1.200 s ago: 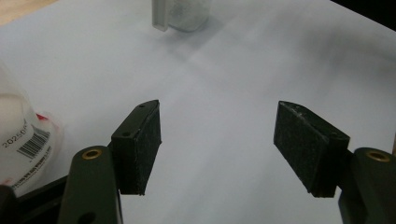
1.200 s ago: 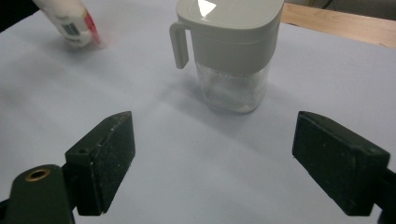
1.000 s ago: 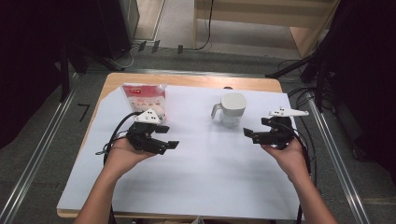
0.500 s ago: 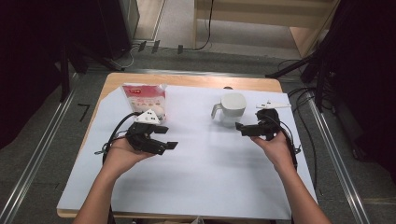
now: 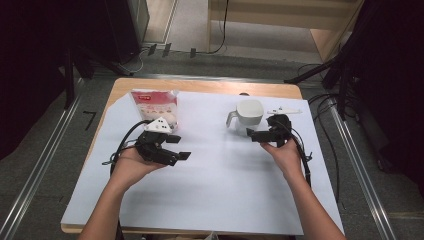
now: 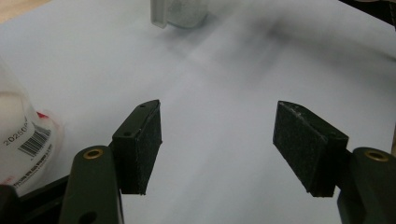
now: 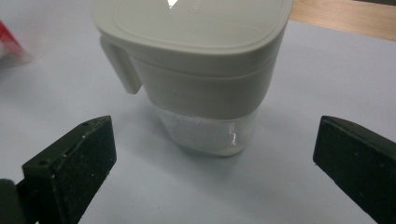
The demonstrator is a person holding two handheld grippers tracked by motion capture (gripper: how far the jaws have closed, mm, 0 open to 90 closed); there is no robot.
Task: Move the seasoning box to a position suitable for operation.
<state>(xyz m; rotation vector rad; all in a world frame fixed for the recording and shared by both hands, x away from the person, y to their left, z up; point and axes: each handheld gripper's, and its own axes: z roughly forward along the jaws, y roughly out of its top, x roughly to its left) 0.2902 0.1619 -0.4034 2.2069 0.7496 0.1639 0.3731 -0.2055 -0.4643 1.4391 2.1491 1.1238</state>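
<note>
Honestly, keep the right gripper [image 7: 215, 172] spread wide, center the jug [image 7: 196, 70] at 12 o'clock, then squeeze below its lid.

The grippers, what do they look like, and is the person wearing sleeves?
Both are black two-finger tools. The left gripper carries a grey three-cornered plate on top and trails a black cable. The right gripper trails one too. Up close, the fingers are dark blocks with rough black pads and brass-coloured rivets. Both forearms are bare, no sleeves.
</note>
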